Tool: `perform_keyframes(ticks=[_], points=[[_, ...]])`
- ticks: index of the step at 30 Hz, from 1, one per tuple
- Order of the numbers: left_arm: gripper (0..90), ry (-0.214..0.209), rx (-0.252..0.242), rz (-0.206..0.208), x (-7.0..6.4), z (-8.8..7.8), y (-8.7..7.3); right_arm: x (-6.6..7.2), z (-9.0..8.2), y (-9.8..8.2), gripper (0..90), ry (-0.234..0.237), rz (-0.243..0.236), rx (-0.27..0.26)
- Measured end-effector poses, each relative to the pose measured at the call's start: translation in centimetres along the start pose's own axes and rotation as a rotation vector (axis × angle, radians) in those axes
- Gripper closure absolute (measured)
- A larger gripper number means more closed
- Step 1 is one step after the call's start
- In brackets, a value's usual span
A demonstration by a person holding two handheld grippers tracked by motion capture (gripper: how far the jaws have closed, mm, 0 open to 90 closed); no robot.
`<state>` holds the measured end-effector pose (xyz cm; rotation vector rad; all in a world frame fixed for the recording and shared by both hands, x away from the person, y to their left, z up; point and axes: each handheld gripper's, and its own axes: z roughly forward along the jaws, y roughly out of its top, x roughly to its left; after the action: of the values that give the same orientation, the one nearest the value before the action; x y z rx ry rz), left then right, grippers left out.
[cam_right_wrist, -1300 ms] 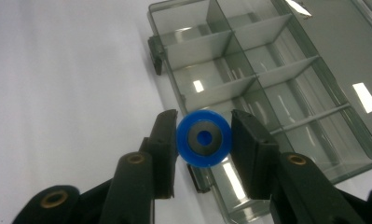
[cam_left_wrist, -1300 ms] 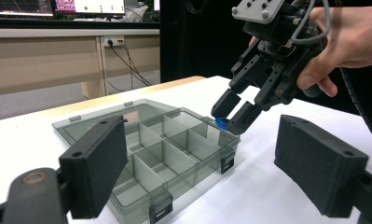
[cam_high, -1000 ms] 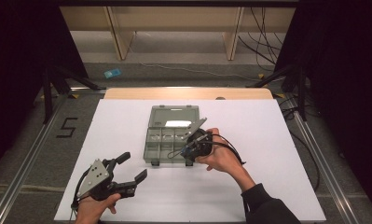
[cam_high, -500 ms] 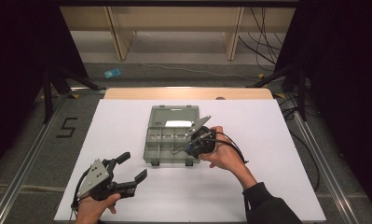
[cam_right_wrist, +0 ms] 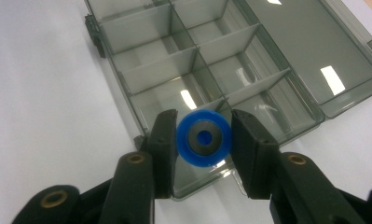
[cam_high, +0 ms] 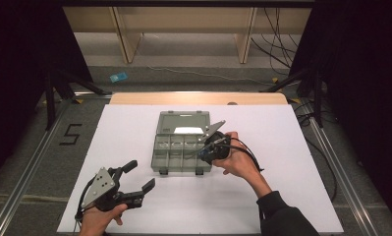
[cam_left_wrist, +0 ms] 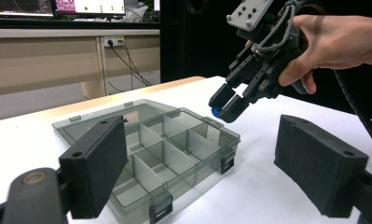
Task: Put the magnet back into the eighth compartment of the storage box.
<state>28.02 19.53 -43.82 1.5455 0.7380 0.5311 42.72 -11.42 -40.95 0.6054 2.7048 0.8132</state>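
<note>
The left gripper (cam_high: 137, 183) is being held idle over the near left of the white table (cam_high: 301, 147), its jaws spread on nothing. Farther in, a blue ring (cam_right_wrist: 203, 137) is being pinched between the pads of the right gripper (cam_right_wrist: 203, 154) and carried just above the near right corner of the open compartment box (cam_high: 180, 147). The placing step is judged in hand; next, the ring is to be lowered over one compartment and released.

- Looks like a lab or recording studio.
- Black curtains (cam_high: 16, 73) flanking a white-covered desk (cam_high: 292, 147).
- Loose cables (cam_high: 277, 44) on the floor, a taped numeral (cam_high: 70, 133), lit monitors (cam_left_wrist: 58, 5) behind.
</note>
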Motion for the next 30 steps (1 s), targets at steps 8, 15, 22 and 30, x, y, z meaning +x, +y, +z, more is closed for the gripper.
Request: perform_keyframes(ticks=[8,15,22,30], points=[[16.5,0.0,0.0,0.0,0.0,0.0,0.0,-0.3,0.3,-0.1,62.7,-0.008,0.001,0.009],[16.5,0.001,0.001,0.001,0.0,0.0,0.0,-0.4,0.6,-0.3,62.7,-0.012,0.002,0.019],[16.5,0.001,0.002,0.0,0.0,0.0,0.0,-0.4,1.0,-0.3,62.7,-0.007,-0.004,0.038],[16.5,0.001,0.002,-0.001,0.0,0.0,0.0,-0.3,1.2,-0.2,62.6,-0.005,-0.007,0.046]])
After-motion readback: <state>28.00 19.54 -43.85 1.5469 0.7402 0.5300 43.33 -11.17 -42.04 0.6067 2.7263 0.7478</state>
